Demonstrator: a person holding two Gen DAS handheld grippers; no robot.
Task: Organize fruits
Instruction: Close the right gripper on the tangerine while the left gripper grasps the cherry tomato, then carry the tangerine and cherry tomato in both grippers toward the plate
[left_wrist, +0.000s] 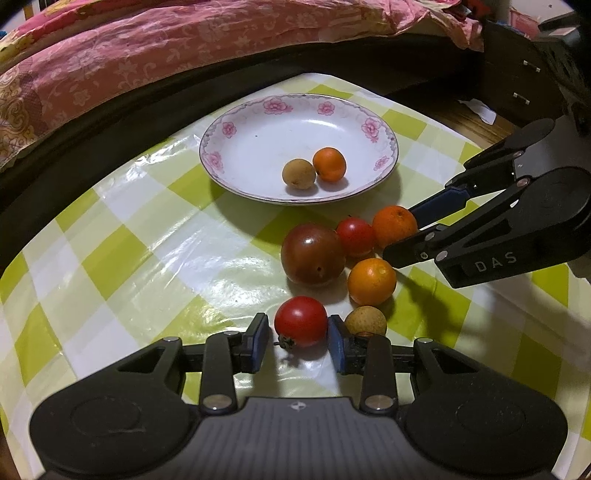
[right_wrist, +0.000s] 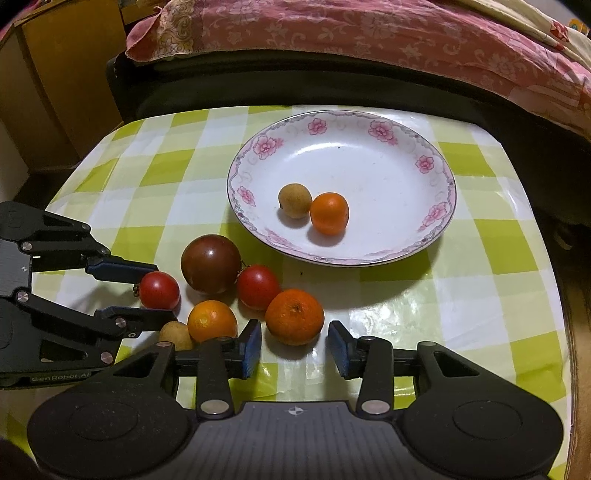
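A white floral plate (left_wrist: 236, 122) (right_wrist: 406, 155) holds a tan longan (left_wrist: 298, 173) (right_wrist: 294, 200) and a small orange (left_wrist: 329, 164) (right_wrist: 329, 213). On the checked cloth lie a dark tomato (left_wrist: 312, 254) (right_wrist: 211, 264), a red tomato (left_wrist: 355, 236) (right_wrist: 257, 287), two oranges (left_wrist: 393, 225) (left_wrist: 371, 281) and a longan (left_wrist: 365, 320). My left gripper (left_wrist: 298, 341) (right_wrist: 157, 291) is open around a red tomato (left_wrist: 301, 320) (right_wrist: 159, 290); its right pad touches it. My right gripper (right_wrist: 294, 349) (left_wrist: 404, 230) is open around an orange (right_wrist: 294, 316).
A pink floral quilt (left_wrist: 147, 55) (right_wrist: 369, 37) lies on a dark seat behind the table. The table edge curves at the left (left_wrist: 22, 236). A wooden cabinet (right_wrist: 55, 74) stands at the far left in the right wrist view.
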